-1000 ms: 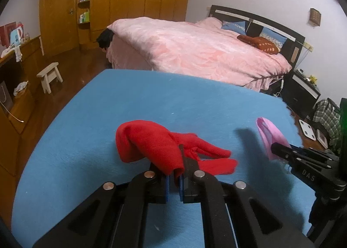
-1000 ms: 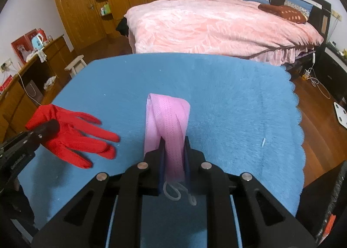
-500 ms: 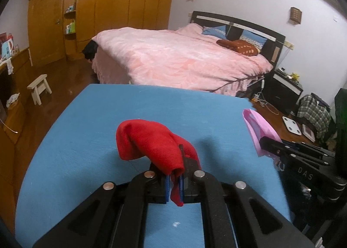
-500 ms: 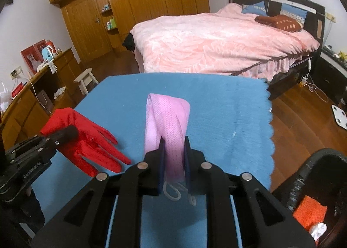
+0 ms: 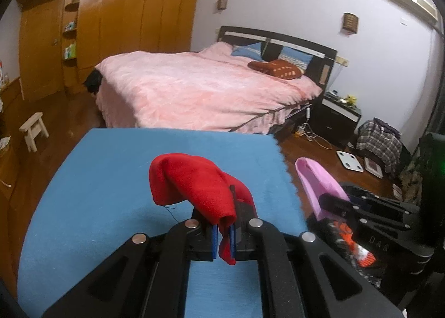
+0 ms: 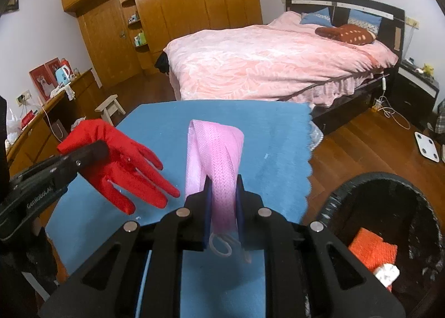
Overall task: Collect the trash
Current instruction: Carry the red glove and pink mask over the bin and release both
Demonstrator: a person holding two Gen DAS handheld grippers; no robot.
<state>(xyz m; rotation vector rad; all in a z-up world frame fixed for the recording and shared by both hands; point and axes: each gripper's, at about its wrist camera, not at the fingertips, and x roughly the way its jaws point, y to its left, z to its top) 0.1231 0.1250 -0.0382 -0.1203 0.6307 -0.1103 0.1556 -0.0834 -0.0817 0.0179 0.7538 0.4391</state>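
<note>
My left gripper (image 5: 223,236) is shut on a red glove (image 5: 192,181) and holds it above the blue-covered table (image 5: 111,179). The glove also shows in the right wrist view (image 6: 122,168), hanging from the left gripper (image 6: 91,151). My right gripper (image 6: 222,201) is shut on a pink face mask (image 6: 214,156), lifted over the table's right side. The mask and right gripper show in the left wrist view (image 5: 317,184). A black trash bin (image 6: 383,223) sits at the lower right, holding orange and white trash (image 6: 372,251).
A pink bed (image 5: 200,90) stands behind the table. A wooden wardrobe (image 6: 172,12) lines the back wall. A small stool (image 5: 33,130) and a sideboard (image 6: 41,123) are to the left. A white scale (image 6: 427,145) and a nightstand (image 5: 338,115) are on the right.
Both grippers have lifted and drawn back to the right with the glove and mask. The glove left the table. The trash bin has come into view.
</note>
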